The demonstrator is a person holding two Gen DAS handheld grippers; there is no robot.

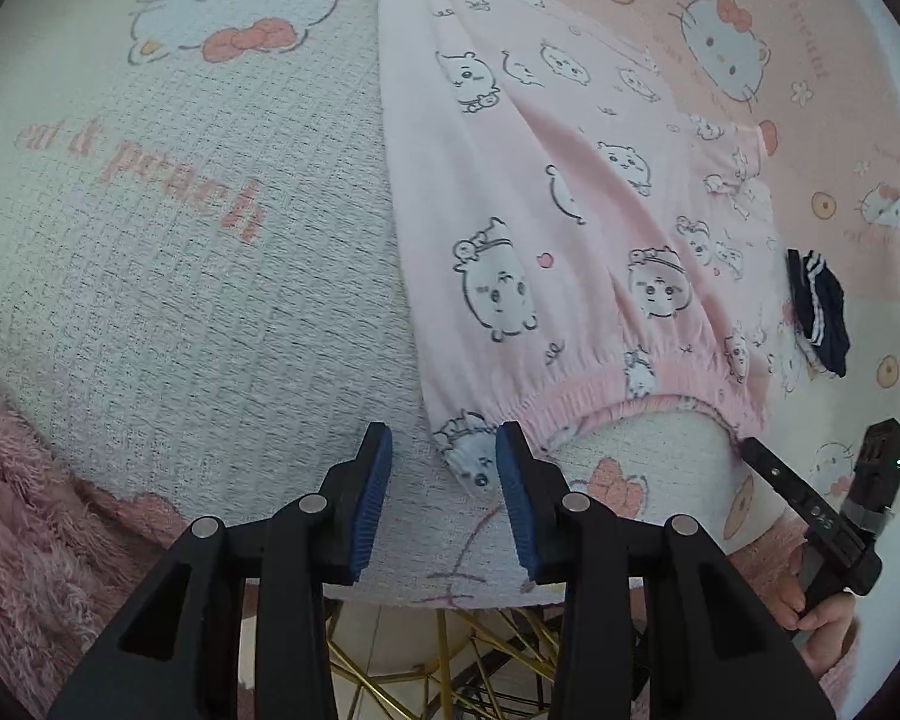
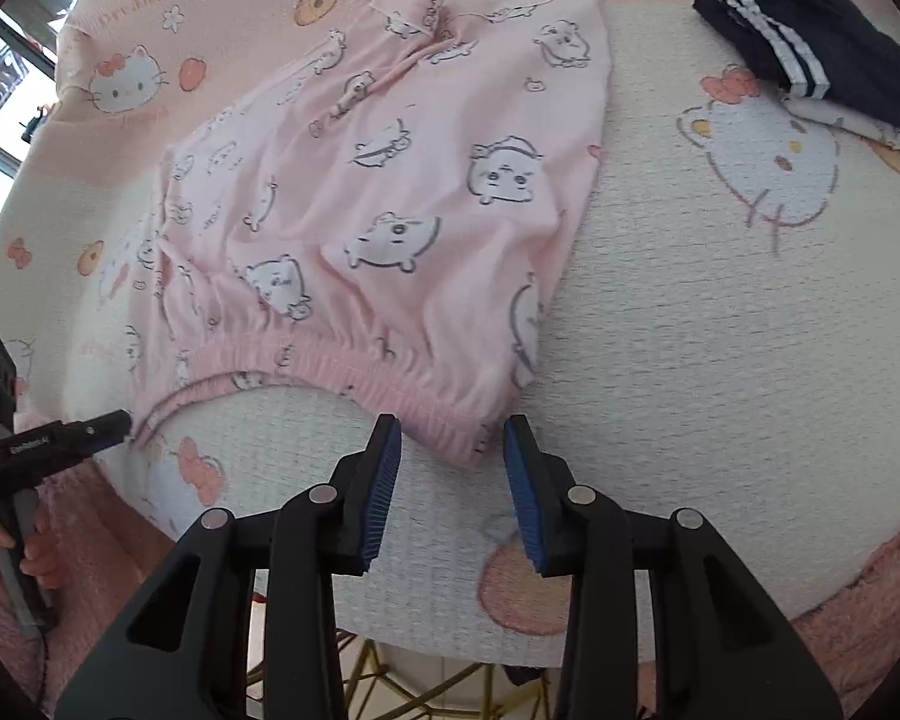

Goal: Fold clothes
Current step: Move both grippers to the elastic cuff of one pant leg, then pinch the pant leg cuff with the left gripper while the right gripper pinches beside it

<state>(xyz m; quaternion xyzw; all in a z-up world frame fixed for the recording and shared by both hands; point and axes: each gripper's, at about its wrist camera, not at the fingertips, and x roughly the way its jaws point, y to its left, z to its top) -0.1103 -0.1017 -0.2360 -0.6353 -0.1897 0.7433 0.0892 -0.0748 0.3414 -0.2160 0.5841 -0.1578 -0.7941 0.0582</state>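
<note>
While both grippers hover at near waistband corners, nothing gripped: left gripper (image 1: 444,468) jaws wide apart, right gripper (image 2: 453,462) same. Pink trousers (image 2: 390,192) lie flat on printed cover (image 2: 690,330), legs pointing away. Best pinch elastic waistband (image 2: 342,372) through both layers, lift evenly. Navy garment (image 2: 822,54) beyond, clear of fold.

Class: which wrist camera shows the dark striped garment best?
The right wrist view: the dark striped garment lies large at upper right, white stripes plain. In the left wrist view it is a small bundle near the right edge.
</note>
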